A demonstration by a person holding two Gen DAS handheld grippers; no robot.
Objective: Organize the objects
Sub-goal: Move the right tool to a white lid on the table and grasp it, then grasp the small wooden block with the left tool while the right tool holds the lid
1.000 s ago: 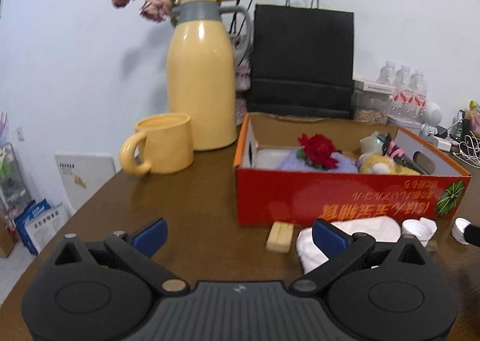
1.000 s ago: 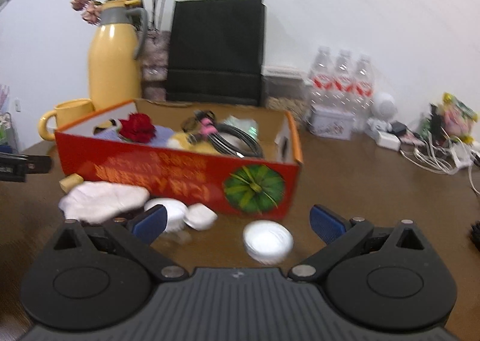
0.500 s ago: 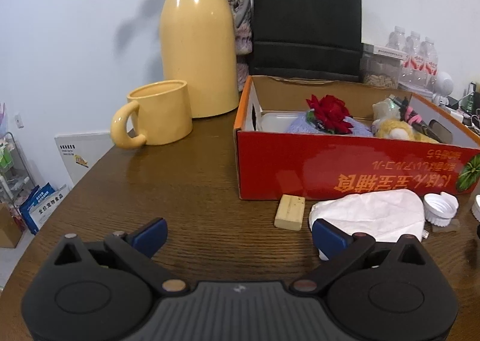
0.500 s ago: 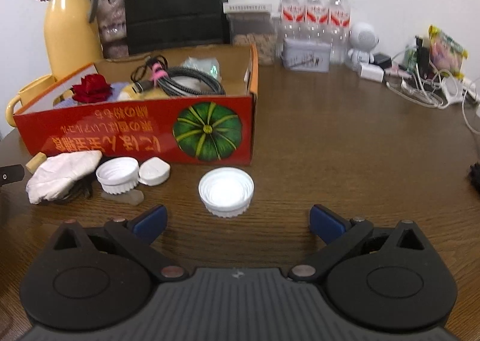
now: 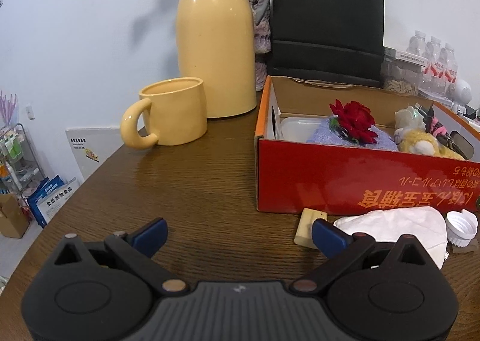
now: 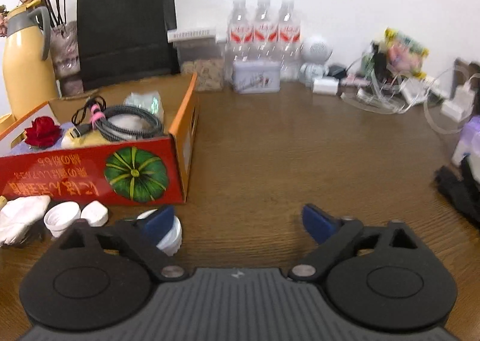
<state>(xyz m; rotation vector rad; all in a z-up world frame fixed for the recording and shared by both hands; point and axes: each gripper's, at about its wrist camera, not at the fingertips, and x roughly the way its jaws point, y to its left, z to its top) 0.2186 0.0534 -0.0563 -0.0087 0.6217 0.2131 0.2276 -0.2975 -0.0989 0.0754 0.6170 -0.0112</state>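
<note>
My right gripper (image 6: 238, 222) hovers low over the wooden table (image 6: 285, 161) with its jaws closing. A white ribbed cap (image 6: 172, 237) lies at its left finger (image 6: 159, 222), partly hidden behind it; no pad presses on it. Two more white caps (image 6: 61, 218) and a crumpled white cloth (image 6: 21, 218) lie in front of the red cardboard box (image 6: 90, 173). My left gripper (image 5: 240, 236) is open with only bare table between its fingers. A small wooden block (image 5: 309, 225) and the white cloth (image 5: 390, 227) lie just beyond its right finger.
The box holds a red rose (image 5: 354, 122), a plush toy (image 5: 420, 143) and a coiled cable (image 6: 129, 125). A yellow mug (image 5: 174, 113) and a thermos (image 5: 216, 40) stand left of it. A black bag (image 6: 126, 28), bottles (image 6: 264, 31), a tin (image 6: 256, 75) and chargers (image 6: 390, 95) line the back.
The right view has swung to the right, so the white cap went from midway between the fingers to the left finger, and the jaws have narrowed. The left gripper has moved closer to the mug and box.
</note>
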